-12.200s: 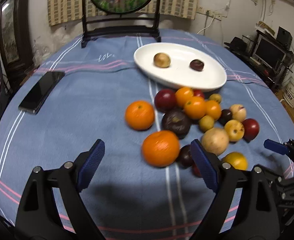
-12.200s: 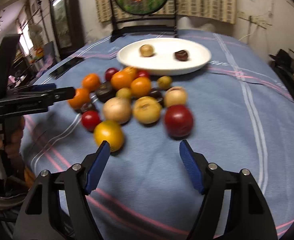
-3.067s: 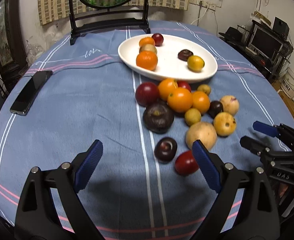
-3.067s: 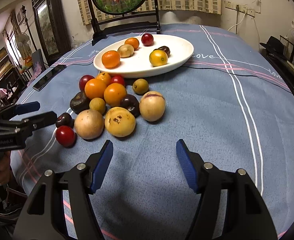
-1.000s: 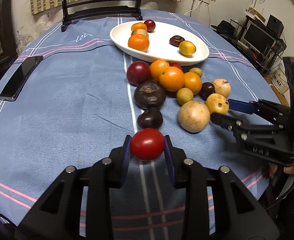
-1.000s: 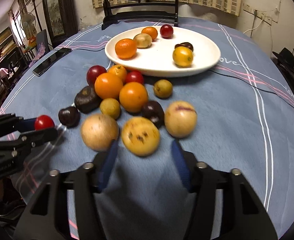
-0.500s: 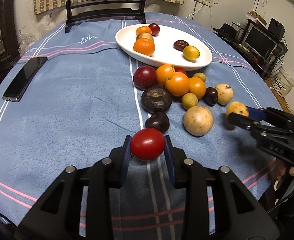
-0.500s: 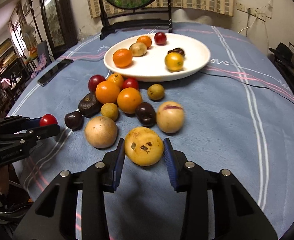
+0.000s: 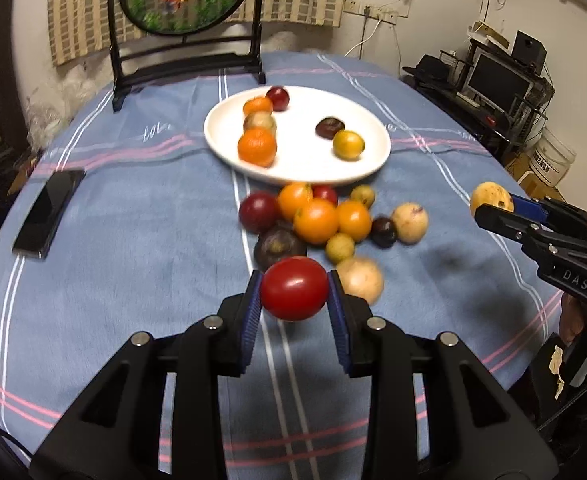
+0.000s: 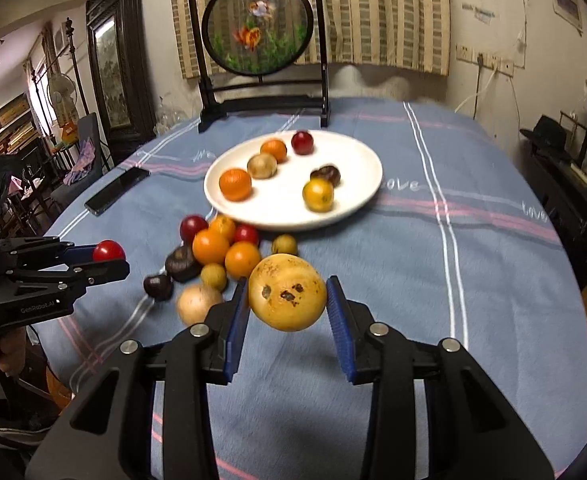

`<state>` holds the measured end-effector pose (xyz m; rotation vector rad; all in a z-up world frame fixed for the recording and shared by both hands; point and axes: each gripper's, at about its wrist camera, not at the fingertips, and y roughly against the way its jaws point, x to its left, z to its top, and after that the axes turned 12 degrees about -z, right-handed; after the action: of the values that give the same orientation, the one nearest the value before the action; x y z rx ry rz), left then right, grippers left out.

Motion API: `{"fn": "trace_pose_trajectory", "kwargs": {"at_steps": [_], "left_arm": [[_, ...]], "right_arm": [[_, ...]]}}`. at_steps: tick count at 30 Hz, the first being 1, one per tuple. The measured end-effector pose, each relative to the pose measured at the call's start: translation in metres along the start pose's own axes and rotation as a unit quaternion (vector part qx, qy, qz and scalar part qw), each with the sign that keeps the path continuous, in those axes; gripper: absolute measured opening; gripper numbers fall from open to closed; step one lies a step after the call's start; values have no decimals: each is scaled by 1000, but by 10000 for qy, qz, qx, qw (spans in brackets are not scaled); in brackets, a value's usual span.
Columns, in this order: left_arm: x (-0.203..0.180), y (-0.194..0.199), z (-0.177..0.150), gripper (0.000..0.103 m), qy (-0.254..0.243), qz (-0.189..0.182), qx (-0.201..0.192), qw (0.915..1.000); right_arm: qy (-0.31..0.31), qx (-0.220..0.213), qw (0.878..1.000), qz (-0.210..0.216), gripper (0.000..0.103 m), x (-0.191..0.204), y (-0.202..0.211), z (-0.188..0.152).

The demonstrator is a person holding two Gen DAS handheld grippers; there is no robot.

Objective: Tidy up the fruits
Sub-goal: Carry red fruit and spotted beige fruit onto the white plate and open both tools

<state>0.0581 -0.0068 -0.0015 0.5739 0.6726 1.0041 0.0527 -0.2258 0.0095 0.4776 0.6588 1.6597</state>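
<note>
The left gripper (image 9: 294,300) has its jaws squeezed onto a small shiny red round fruit (image 9: 294,294), held up above the worktop (image 9: 133,240) with its blue striped cloth. The right gripper (image 10: 287,300) has its jaws pressed on both sides of a bigger yellow round fruit with brown spots (image 10: 287,292), and that fruit is off the cloth too. Just past the left jaws lies a heap of loose fruits (image 9: 317,220): orange ones, dark purple ones, small yellow-green ones and two pale tan ones. A pale tan round fruit (image 9: 359,280) sits right beside the right-hand jaw of the left gripper. Farther out from both pairs of jaws is a white oval plate (image 9: 373,136). On it are two orange fruits, a tan one, a red one, a dark one and a yellow one. Far off to the left of the left jaws lies a black flat phone (image 9: 47,212).
</note>
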Motion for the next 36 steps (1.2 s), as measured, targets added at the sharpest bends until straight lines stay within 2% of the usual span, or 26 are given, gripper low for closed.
{"fn": "trace_pose_trajectory", "kwargs": {"at_steps": [9,13,18,25,33,35,36], "left_arm": [[4,-22,70,32,-160,52,-186,9997],[9,-47,103,32,-181,144,-129,9996],[26,-89,135,33,16,71,13,10000],[49,-135,161,33,297,153,168,9993],[63,-169,175,33,525,213,309,9979],[66,-174,174,34,587,266,333,9974],[66,-175,173,39,595,297,312,9973]], "right_arm": [[53,-222,9997,-33,39,-1,-23,53],[126,-285,9995,-67,39,1,-48,79],[4,-25,10000,-39,39,-3,-95,108],[167,148,9996,-158,39,3,-154,133],[-13,630,9980,-13,39,-4,-203,135],[-27,705,9975,11,39,-4,-208,132],[-52,729,9973,12,39,-5,-209,130]]}}
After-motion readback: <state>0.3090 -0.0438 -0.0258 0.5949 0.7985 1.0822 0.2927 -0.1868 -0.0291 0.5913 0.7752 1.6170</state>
